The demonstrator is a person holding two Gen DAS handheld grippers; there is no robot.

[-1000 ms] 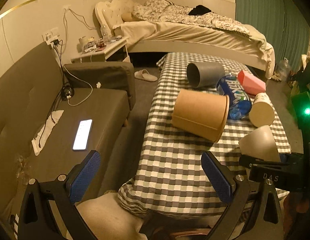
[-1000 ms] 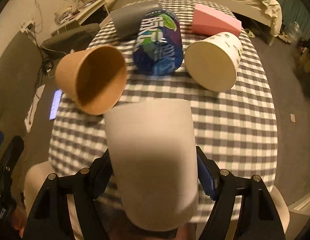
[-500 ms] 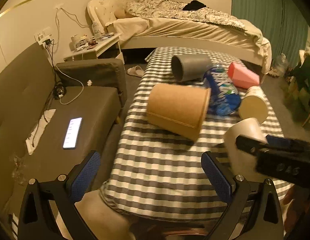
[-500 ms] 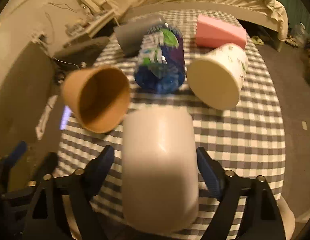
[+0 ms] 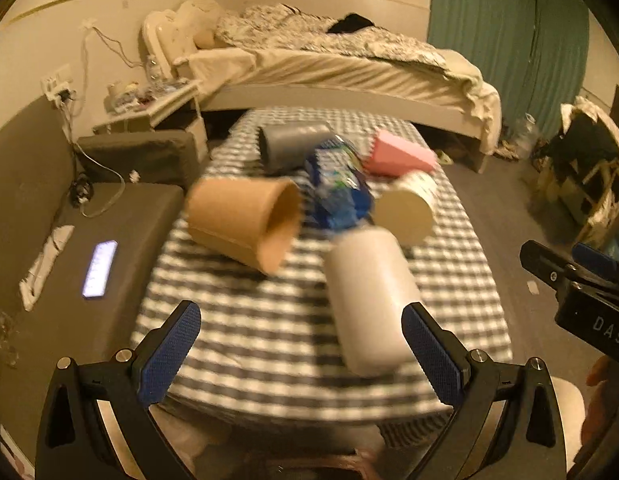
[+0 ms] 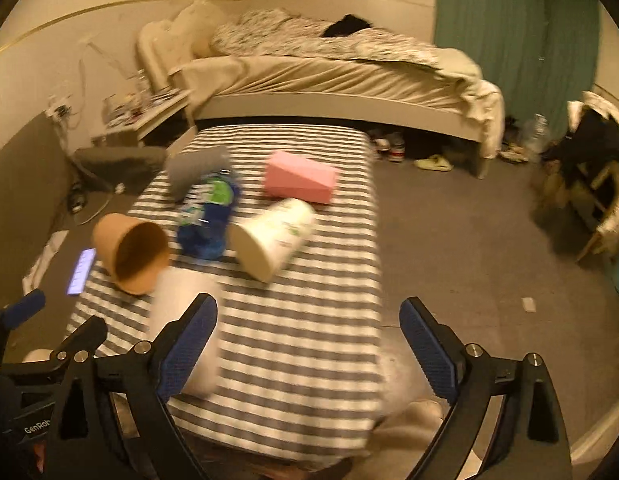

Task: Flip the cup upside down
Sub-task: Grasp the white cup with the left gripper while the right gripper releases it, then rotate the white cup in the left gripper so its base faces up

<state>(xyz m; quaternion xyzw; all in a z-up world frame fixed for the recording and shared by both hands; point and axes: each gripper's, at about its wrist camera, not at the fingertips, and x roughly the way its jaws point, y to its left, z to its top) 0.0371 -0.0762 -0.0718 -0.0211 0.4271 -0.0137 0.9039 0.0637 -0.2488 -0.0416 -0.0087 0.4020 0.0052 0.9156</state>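
Observation:
A plain white cup (image 5: 367,300) stands on the checked tablecloth (image 5: 277,320) near its front edge, wider end down as far as the blur lets me tell. It stands just inside the right finger of my open, empty left gripper (image 5: 305,346). In the right wrist view the cup (image 6: 185,320) sits left of and partly behind the left finger of my right gripper (image 6: 309,344), which is open, empty and off to the cup's right. The right gripper's body shows at the right edge of the left wrist view (image 5: 581,292).
Behind the white cup lie a brown paper cup (image 5: 245,222), a printed white cup (image 5: 405,208), a blue packet (image 5: 337,188), a grey cup (image 5: 289,146) and a pink block (image 5: 401,156). A sofa with a lit phone (image 5: 99,268) is on the left, a bed (image 5: 349,64) behind.
My right gripper opened and let go of the white cup, then moved off to the right. The cup now stands on the cloth. My left gripper swung right toward it.

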